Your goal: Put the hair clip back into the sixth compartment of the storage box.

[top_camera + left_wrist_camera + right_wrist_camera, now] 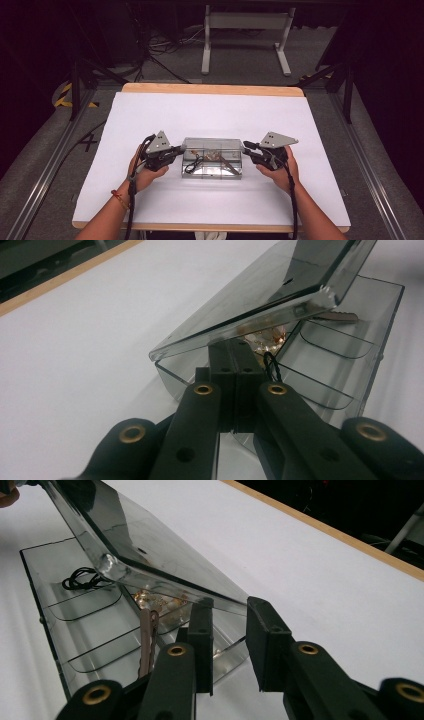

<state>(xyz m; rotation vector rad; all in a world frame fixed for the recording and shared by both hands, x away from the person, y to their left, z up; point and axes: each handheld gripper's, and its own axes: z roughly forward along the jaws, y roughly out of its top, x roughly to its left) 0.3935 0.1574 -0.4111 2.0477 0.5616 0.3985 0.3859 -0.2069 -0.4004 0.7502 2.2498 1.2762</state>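
I see a smoky, see-through grey box (212,159) on my white bench (150,115), which has a pale wood far edge. Both tongs, left (176,150) and right (248,148), are black with brass rivets; black-and-yellow stripes (65,96) mark the floor far left.

A clear smoky plastic organizer box (212,164) is sitting near the middle of the white desk (150,115). Its hinged lid (145,555) is standing partly raised over the compartments.
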